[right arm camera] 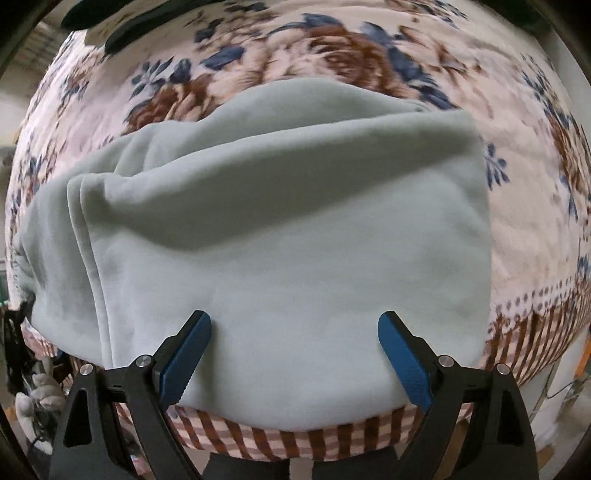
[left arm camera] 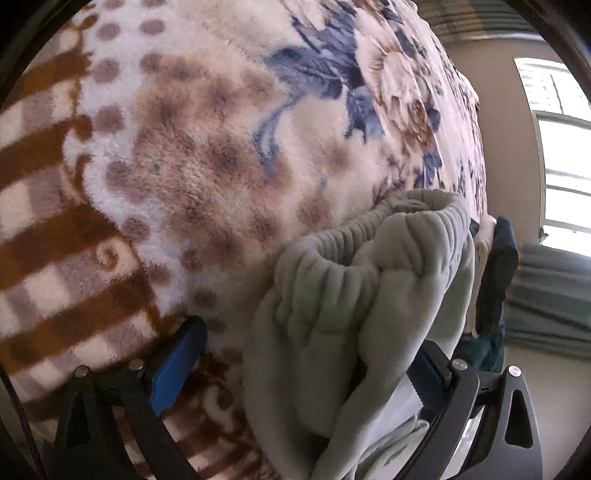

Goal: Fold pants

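Note:
Pale grey-green fleece pants (right arm camera: pixel 280 221) lie folded into a broad pad on a flowered blanket (right arm camera: pixel 535 229), close to its checked edge. My right gripper (right arm camera: pixel 299 332) points straight down over the near part of the pants. It is open, with both blue pads (right arm camera: pixel 192 350) apart from the cloth between them. In the left wrist view the gathered elastic waistband (left arm camera: pixel 354 251) is bunched up between the wide jaws of my left gripper (left arm camera: pixel 306 343). That gripper is open: its left pad (left arm camera: pixel 177 365) is free, and the cloth leans against the right finger (left arm camera: pixel 436 373).
The blanket's brown checked border (left arm camera: pixel 55 258) marks the bed's edge. A dark garment (right arm camera: pixel 129 26) lies at the far left corner. A gloved hand (right arm camera: pixel 37 398) shows at the left edge of the right wrist view. A bright window (left arm camera: pixel 561 147) and a curtain (left arm camera: pixel 546 295) stand beyond the bed.

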`<state>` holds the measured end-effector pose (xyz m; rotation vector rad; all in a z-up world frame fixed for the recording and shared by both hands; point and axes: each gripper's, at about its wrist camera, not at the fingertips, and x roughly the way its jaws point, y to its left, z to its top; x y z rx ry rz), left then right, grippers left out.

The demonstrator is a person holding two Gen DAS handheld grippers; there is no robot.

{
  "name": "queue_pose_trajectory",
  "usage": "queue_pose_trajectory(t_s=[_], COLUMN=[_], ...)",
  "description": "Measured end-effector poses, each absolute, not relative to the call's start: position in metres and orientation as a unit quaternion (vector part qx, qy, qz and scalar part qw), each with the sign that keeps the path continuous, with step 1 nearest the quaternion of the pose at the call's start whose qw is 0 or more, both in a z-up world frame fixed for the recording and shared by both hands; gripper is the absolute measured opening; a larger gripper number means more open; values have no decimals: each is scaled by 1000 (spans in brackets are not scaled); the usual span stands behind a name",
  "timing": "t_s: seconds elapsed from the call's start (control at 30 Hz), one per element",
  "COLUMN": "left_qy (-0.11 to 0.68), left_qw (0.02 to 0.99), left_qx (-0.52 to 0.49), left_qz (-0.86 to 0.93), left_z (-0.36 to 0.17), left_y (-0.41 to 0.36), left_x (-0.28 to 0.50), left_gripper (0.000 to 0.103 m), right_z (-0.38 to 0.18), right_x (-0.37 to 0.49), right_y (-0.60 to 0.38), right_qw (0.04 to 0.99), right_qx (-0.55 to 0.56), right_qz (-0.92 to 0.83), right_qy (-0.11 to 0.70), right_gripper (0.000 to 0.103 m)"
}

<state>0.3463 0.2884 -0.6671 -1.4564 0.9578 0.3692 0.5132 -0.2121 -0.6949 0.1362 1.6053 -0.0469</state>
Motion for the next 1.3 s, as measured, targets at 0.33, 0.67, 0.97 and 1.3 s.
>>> queue_pose_trajectory(t_s=[0.33, 0.67, 0.97, 1.3], left_qy=[379, 371, 357, 525], left_qw=[673, 696, 810, 775], left_qx=[-623, -609, -449, -255], left_qz=[127, 85, -121, -241], left_z=[-645, -651, -491, -528], left_y=[286, 281, 161, -100], left_x=[354, 391, 426, 421], left_gripper=[97, 32, 27, 26], right_z=[-702, -709, -706, -690], right_x=[518, 512, 520, 507], right_y=[-205, -216, -257, -387], right_qw=[683, 681, 689, 696], right_qx=[80, 104, 135, 196], right_qz=[-21, -9, 13, -24], right_qy=[726, 725, 711, 690], right_gripper=[94, 94, 94, 94])
